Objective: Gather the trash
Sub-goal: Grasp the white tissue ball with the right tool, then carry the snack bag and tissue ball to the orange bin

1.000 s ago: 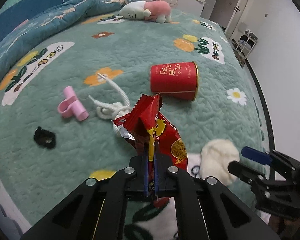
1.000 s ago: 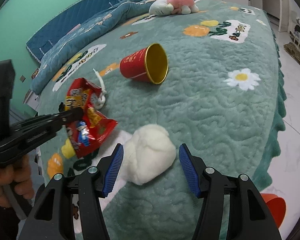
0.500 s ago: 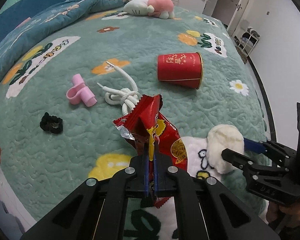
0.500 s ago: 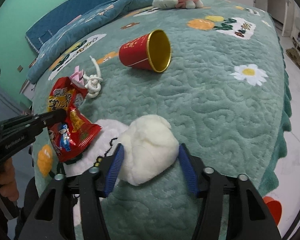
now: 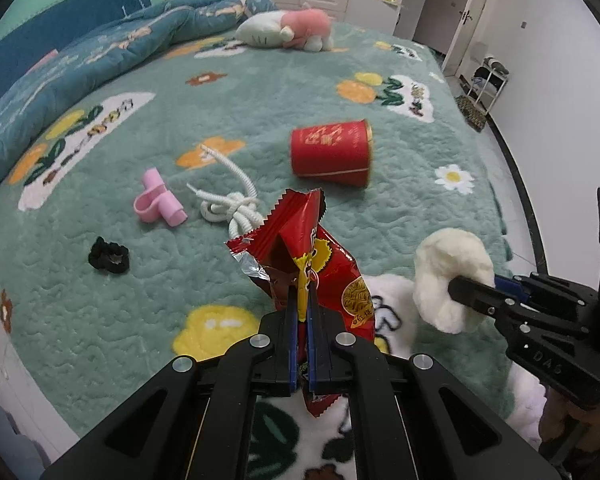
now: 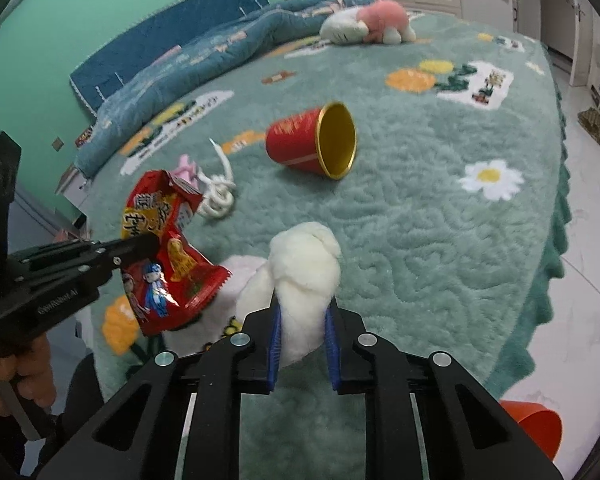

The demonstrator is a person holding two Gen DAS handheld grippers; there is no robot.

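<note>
Left wrist view: the left tongs (image 5: 300, 312) are clamped tight on a red wrapper (image 5: 300, 256), which stands up from between the blue pads with its torn top open. Just right of these tongs the right tongs (image 5: 476, 292) come in from the side, pinching a white wad (image 5: 448, 276) that is squashed between their fingers. Beyond the left tongs, on the bed (image 5: 260, 112), lies a coiled white cord (image 5: 228, 204); left of it a pink clip (image 5: 158, 204) and nearer, further left, a black scrunchie (image 5: 108, 256). Ahead and a little right a red cup (image 5: 332, 152) lies on its side, mouth turned to the right; nothing of its inside shows here. A plush toy (image 5: 288, 34) rests far ahead.

Right wrist view: the right tongs (image 6: 302, 344) have just been closing and now squeeze the wad (image 6: 304, 264) between their blue pads, which dent its sides. To their left the left tongs (image 6: 140, 244) hold the wrapper (image 6: 164, 252) by its middle, clear of the bed (image 6: 440, 240). Ahead of the right tongs the cup (image 6: 312, 140) lies tipped over with its gold mouth facing the camera, and it looks empty inside. The cord (image 6: 218, 196) and clip (image 6: 188, 166) lie ahead to the left, behind the wrapper. At the lower right, beside the bed, part of an orange bin (image 6: 536, 428) shows; its contents cannot be told. A hand (image 6: 20, 376) grips the left handle.
</note>
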